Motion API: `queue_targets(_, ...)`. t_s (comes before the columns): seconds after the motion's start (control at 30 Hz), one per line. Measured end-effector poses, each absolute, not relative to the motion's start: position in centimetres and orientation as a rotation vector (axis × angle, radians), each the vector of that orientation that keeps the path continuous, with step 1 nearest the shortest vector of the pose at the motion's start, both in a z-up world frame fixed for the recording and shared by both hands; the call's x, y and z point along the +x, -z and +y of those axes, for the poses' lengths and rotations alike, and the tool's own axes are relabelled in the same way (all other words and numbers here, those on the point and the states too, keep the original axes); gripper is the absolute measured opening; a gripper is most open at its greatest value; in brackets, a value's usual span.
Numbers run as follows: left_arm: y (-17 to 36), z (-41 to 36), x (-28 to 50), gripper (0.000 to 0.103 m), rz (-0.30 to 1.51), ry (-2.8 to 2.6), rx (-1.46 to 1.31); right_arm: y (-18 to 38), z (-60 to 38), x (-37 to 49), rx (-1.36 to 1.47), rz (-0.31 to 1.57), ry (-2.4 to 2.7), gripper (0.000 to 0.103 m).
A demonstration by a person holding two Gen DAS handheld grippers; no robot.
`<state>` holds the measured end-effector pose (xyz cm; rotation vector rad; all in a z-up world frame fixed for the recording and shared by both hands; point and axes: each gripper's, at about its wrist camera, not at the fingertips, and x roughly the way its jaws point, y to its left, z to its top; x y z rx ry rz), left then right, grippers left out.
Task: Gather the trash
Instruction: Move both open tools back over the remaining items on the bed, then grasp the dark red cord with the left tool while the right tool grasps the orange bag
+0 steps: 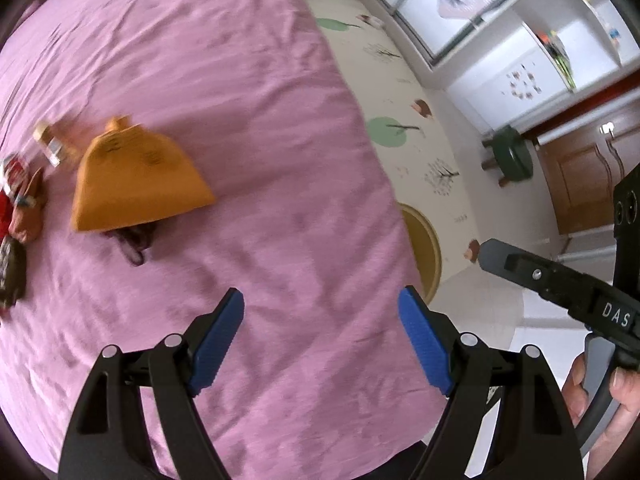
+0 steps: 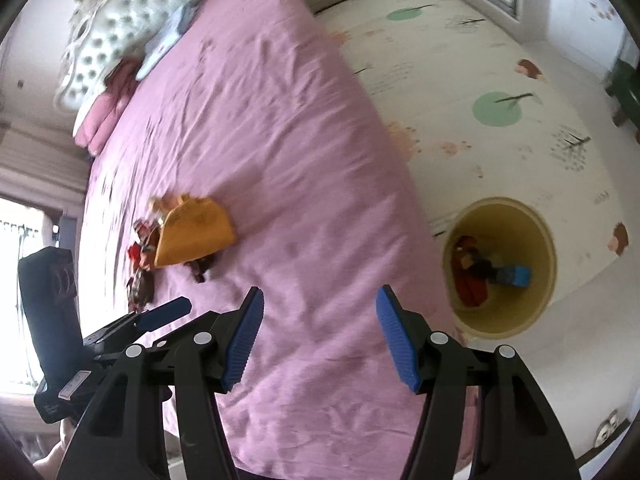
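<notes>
Left gripper (image 1: 320, 336): jaws wide apart, nothing btwn them, hovering over the pink bed (image 1: 248, 128) near its foot edge. Right gripper (image 2: 320, 336): same, jaws spread wide, empty, above the bed edge w/ the bin off to its right.

Yellow bin (image 2: 544, 280) sits on the floor mat just beside the bed. Already inside: red/orange wrapper-like stuff, something dark, a small blue box. So part of the job looks done.

Still left on the bed, well away from both grippers: orange paper bag (image 1: 136, 176) lying flat, a small bottle (image 1: 48, 142) just beyond it, red + brown wrappers (image 1: 18, 200) clustered at its far side, and a dark crumpled scrap (image 1: 134, 242) touching the bag's near edge. Blurry, so exact count unclear.

Judgement: roughly midway. Several pcs remain, neither gripper carrying anything yet.
</notes>
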<state>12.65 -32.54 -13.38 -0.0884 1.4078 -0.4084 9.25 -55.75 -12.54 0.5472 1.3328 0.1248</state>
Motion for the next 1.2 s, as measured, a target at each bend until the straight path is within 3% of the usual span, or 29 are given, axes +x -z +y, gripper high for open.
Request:
queue_targets(0.53,16.0,-19.0,13.9,0.082,1.419,0.162,-0.259,14.4,-43.1,16.2,0.463,1.418,-0.335,0.059)
queue_targets(0.9,19.0,-14.5,15.8,0.086,1.45,0.093,-0.35,17.0,-37.2,21.4,0.424,1.471,-0.394,0.074)
queue_targets(0.97,19.4,-14.2,16.1,0.087,1.454,0.093,-0.35,17.6,-36.5,22.2,0.413,1.483,-0.386,0.081)
queue_targets(1.2,20.8,-13.8,17.1,0.088,1.47,0.111,-0.336,19.6,-33.3,25.4,0.359,1.51,-0.384,0.084)
